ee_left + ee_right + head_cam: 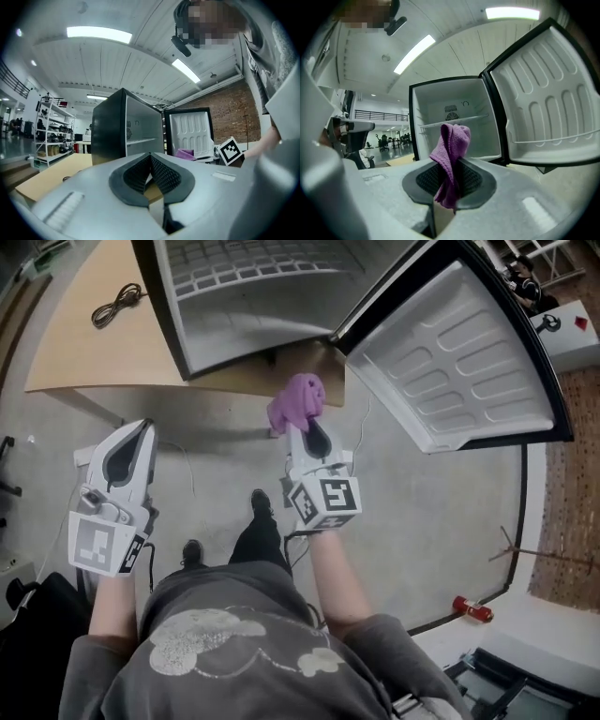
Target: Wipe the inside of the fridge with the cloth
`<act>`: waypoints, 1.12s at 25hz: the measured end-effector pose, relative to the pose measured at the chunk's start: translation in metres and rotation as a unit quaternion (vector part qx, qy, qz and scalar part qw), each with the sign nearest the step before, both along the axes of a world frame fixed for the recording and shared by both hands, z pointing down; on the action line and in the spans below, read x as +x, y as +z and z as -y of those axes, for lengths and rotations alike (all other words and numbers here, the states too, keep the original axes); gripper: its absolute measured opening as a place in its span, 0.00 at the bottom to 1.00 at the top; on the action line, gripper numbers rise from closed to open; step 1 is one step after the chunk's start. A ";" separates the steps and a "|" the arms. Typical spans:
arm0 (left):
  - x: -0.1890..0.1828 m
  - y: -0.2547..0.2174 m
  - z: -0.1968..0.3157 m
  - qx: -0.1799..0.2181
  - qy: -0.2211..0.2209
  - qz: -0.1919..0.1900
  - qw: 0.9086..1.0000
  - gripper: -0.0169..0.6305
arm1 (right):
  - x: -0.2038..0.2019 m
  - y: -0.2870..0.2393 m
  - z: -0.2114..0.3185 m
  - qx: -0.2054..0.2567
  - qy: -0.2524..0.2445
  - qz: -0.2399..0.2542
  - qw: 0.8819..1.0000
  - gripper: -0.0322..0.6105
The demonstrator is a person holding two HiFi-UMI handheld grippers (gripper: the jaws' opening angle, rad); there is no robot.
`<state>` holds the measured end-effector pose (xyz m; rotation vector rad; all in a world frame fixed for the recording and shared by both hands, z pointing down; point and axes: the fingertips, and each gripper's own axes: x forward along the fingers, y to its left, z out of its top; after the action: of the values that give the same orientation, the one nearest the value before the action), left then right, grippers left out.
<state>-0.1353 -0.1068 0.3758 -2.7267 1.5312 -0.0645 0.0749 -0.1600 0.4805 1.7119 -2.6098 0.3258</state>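
The crumpled purple microfibre cloth is clamped between the jaws of the right gripper. Its upper fold stands above them, just in front of the open black fridge with a white lining. The left gripper is kept aside, jaws pressed together on nothing.

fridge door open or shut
Open: the fridge door stands swung wide, its ribbed inner liner facing out, and the shelf inside shows.

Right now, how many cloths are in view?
1. The purple cloth is clamped in the right gripper, in front of the open fridge, not yet inside. The left gripper holds none. More could be hidden in the fridge.
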 end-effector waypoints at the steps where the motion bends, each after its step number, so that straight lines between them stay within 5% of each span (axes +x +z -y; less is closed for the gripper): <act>1: -0.007 -0.001 -0.009 0.001 0.011 -0.002 1.000 0.05 | -0.004 -0.003 -0.009 0.002 0.012 0.001 1.000 0.11; 13: -0.098 -0.011 -0.109 0.008 0.107 -0.038 0.994 0.05 | -0.062 -0.042 -0.144 0.030 0.138 -0.019 0.990 0.11; 28: -0.040 -0.013 -0.149 -0.013 0.207 -0.052 0.977 0.05 | -0.028 -0.056 -0.222 0.034 0.226 -0.036 0.973 0.12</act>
<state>-0.1757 0.0426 0.3630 -3.0478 0.9526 0.0638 0.0466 0.0616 0.4241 2.2856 -2.1792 0.1699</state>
